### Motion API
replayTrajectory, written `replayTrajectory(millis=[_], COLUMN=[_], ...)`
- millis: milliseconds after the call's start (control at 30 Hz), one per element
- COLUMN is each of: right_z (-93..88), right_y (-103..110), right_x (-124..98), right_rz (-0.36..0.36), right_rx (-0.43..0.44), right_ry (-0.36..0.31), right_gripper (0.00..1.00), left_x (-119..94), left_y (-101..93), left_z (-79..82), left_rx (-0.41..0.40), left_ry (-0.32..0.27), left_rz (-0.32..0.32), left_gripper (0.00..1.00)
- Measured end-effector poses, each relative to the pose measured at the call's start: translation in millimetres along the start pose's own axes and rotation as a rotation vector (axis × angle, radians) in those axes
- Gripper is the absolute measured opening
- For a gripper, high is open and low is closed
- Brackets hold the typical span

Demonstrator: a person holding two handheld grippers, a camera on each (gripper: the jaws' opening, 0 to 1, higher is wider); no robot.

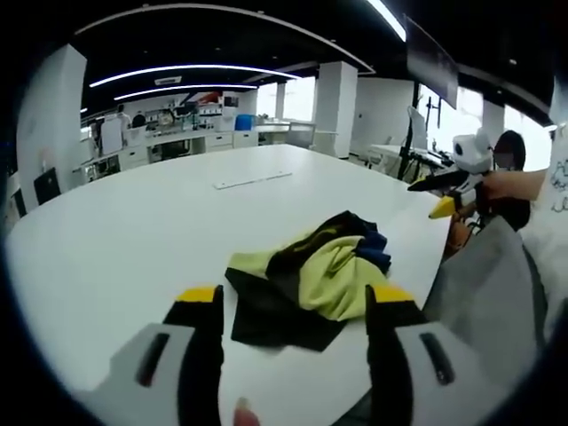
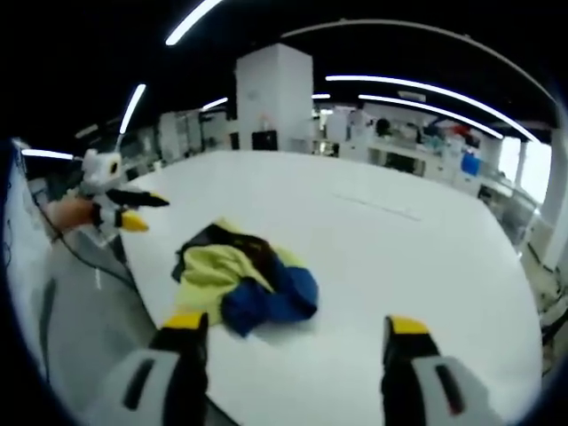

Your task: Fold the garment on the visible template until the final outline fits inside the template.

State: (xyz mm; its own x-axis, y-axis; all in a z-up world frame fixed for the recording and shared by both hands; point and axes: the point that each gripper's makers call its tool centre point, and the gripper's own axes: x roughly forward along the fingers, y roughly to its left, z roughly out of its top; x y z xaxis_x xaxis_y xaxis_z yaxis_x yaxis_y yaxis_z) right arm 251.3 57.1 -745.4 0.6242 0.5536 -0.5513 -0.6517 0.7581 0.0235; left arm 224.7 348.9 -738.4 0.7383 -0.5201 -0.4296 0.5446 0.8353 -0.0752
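No brand, label or writing can be read in either view; the desks and screens far off are too small and blurred to give any lettering.

The crumpled yellow-green, black and blue garment (image 1: 311,280) lies in a loose heap on the large white oval table (image 1: 177,222). In the left gripper view it sits at lower centre of the frame, just above and between the jaw tips: a pale yellow-green panel bunched in the middle, a black layer spread flat beneath it toward the lower left, and a small fold of dark blue at the upper right of the heap. In the right gripper view the same garment (image 2: 244,280) lies left of centre, near the table's left edge, with the blue part lowest and the yellow-green above it, black showing at the top.

The left gripper (image 1: 297,306), black with yellow tips, has its jaws spread wide with nothing between them, held above the table short of the cloth. The right gripper (image 2: 297,328) likewise stands released, jaws well apart over bare white table (image 2: 399,240), the garment just beside its left jaw.

A thin pale flat strip (image 1: 253,180) lies on the table well beyond the garment, in the upper middle of the left gripper view.
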Motion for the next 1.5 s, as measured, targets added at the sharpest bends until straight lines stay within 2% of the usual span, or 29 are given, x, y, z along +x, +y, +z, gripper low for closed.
replayTrajectory(millis=[267,467,600,900,1100,1167,1233,1367,1500], right_z=[-2.9,0.4,1.7,8.4,11.5,13.2,14.9,17.3,18.3], right_y=[-5,1,6,5,4,3,1,4,5], right_x=[0,5,8,16,23,28,33,45,59], right_rz=[0.004,0.041,0.061,0.085,0.085,0.089,0.099,0.127,0.143], right_rx=[0.010,-0.017,-0.055,-0.077,-0.074,-0.072,-0.077,-0.088,-0.099], right_ry=[0.004,0.021,0.045,0.044,0.036,0.039,0.046,0.060,0.071], right_gripper=[0.78,0.76,0.76,0.71,0.68,0.63,0.57,0.49,0.46], left_x=[3,8,9,14,22,25,30,36,48], left_y=[1.2,-0.9,0.1,-7.3,-0.9,1.9,12.5,13.4,8.6], left_z=[1.6,3.0,-0.1,0.7,-1.6,-2.8,-9.0,-7.7,-12.7], left_rx=[0.012,0.037,0.040,0.035,0.034,0.020,-0.032,-0.077,-0.046], left_ry=[0.001,0.003,0.009,0.033,0.047,0.057,0.086,0.096,0.148], left_rz=[0.003,0.007,0.008,-0.006,-0.028,-0.029,0.006,-0.011,-0.020], left_gripper=[0.61,0.60,0.57,0.51,0.45,0.44,0.44,0.39,0.33])
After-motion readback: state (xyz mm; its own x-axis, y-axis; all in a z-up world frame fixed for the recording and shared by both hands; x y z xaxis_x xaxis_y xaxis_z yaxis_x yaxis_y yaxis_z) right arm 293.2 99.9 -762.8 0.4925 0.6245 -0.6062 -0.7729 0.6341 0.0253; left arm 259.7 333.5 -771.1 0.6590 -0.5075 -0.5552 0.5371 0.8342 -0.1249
